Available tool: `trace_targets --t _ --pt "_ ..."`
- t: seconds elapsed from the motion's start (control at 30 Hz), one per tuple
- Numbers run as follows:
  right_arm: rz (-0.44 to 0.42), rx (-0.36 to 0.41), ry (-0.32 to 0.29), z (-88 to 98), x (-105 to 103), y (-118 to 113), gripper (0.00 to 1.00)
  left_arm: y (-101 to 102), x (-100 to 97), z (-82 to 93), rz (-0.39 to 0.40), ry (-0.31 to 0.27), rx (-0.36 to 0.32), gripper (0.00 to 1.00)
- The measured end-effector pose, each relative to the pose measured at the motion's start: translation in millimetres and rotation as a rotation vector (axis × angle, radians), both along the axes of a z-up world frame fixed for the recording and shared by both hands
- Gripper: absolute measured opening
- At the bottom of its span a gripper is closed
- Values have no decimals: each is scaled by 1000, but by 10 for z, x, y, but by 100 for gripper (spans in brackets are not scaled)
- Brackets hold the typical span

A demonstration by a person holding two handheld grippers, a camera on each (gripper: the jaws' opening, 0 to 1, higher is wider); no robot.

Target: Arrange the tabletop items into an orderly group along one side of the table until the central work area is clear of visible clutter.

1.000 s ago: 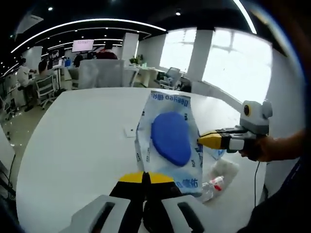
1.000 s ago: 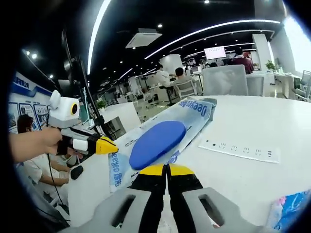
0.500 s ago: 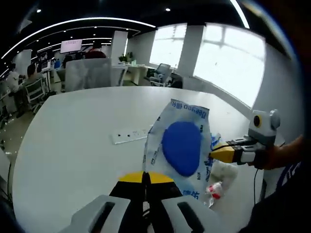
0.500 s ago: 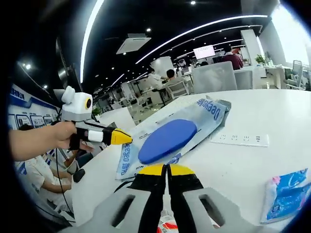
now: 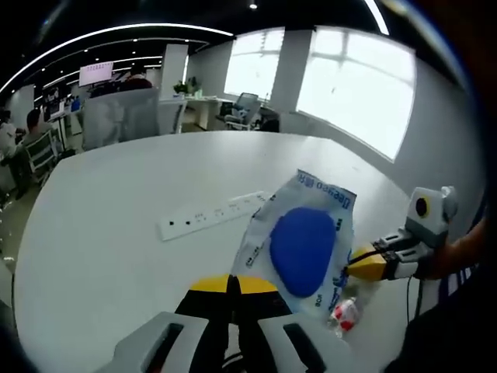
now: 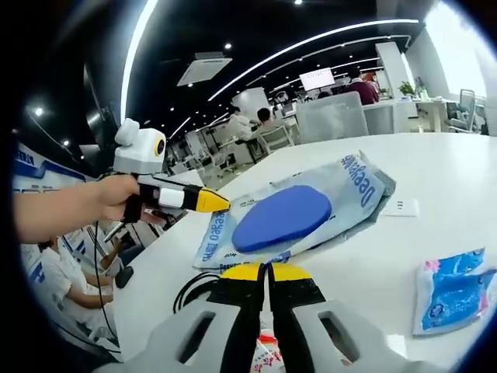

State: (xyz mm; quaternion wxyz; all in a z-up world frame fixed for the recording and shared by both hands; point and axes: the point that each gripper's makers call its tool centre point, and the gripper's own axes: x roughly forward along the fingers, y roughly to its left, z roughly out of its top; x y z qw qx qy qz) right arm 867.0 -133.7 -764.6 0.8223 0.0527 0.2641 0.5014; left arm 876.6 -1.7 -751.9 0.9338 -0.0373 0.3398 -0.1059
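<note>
Lowered toward the table since a second ago, the blue-and-white packet [image 5: 305,249] with its large blue oval is now seen flatter above the white table [image 5: 101,202], held between the two tools. In the left gripper view its long axis runs from the left gripper [image 5: 234,284] at the near end away toward the far side of the table, the printed end pointing away. The left gripper's yellow-tipped jaws are pressed together on the packet's near edge. The right gripper [image 5: 363,263] comes in from the right, a hand [image 5: 454,252] behind it, its yellow tips closed on the packet's right edge. A white power strip [image 5: 213,215] lies on the table beyond the packet, apart from it, and a small clear wrapper with red print [image 5: 345,314] lies near the table's right edge, beneath the packet. In the right gripper view a second blue-printed pouch [image 6: 453,289] lies flat on the table to the right.
</note>
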Motion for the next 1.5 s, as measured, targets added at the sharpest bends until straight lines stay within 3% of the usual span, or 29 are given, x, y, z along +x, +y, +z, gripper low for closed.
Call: trace_targets --t 0.53,0.97,1.5 --pt "-22 -77 54 -351 24 -210 0 -239 377 -304 -120 68 31 0" --pt "-31 -131 93 -632 4 -231 0 -293 511 -534 -165 125 51 0" --pt "-40 -197 115 -773 12 -326 0 -411 582 -791 -179 182 49 0"
